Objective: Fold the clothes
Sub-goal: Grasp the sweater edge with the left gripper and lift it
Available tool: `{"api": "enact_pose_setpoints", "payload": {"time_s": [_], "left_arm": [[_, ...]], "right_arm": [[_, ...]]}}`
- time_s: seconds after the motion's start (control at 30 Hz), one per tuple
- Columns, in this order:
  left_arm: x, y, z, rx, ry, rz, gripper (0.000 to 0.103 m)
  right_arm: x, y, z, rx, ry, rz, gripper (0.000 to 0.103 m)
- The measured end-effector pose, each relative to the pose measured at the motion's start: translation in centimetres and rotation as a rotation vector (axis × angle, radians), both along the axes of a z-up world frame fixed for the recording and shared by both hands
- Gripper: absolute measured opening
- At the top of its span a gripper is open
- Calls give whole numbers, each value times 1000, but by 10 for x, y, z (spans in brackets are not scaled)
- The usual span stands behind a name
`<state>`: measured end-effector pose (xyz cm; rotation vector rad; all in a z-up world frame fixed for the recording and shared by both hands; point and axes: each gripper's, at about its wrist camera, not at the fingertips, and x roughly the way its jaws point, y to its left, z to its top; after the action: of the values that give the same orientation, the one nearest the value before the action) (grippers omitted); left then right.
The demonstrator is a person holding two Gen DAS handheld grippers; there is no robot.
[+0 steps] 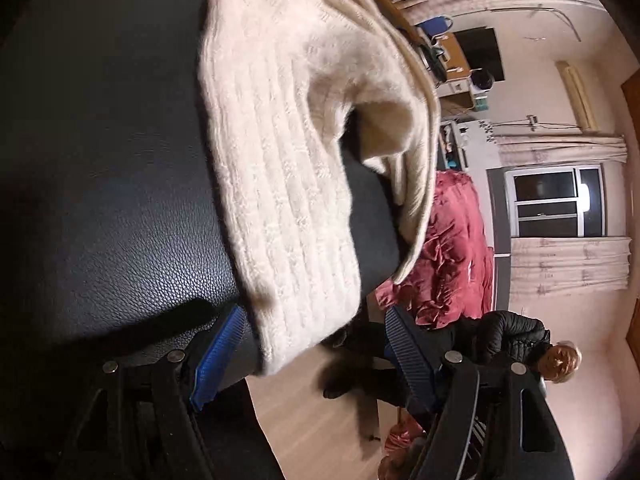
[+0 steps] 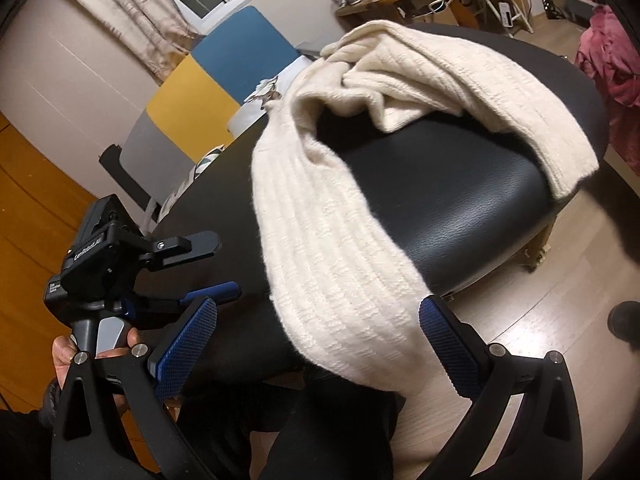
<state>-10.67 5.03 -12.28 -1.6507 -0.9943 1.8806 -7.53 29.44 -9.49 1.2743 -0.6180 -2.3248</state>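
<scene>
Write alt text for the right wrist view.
A cream knit sweater lies draped over a black padded table, its near end hanging between the open right gripper. The left gripper, hand-held, is at lower left.

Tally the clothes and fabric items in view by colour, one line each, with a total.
Cream: 1, the knit sweater draped over the black padded table
Red/pink: 1, the crumpled fabric heap beyond the table
Black: 1, the puffer jacket on a seated person
Total: 3
</scene>
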Motion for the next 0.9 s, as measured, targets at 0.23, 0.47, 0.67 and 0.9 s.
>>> {"api": "enact_pose_setpoints", "payload": {"time_s": [0.23, 0.47, 0.67, 0.9], "left_arm": [[2, 9, -13, -6, -20, 37, 70], [-1, 21, -19, -57, -43, 32, 19], [5, 19, -17, -93, -13, 29, 5], [25, -24, 70, -263, 299, 46, 4]], "right_arm": [[-2, -1, -4, 27, -9, -5, 103], [-3, 4, -9, 36, -17, -32, 103], [-2, 5, -11, 51, -26, -46, 103], [0, 6, -8, 73, -20, -54, 103]]}}
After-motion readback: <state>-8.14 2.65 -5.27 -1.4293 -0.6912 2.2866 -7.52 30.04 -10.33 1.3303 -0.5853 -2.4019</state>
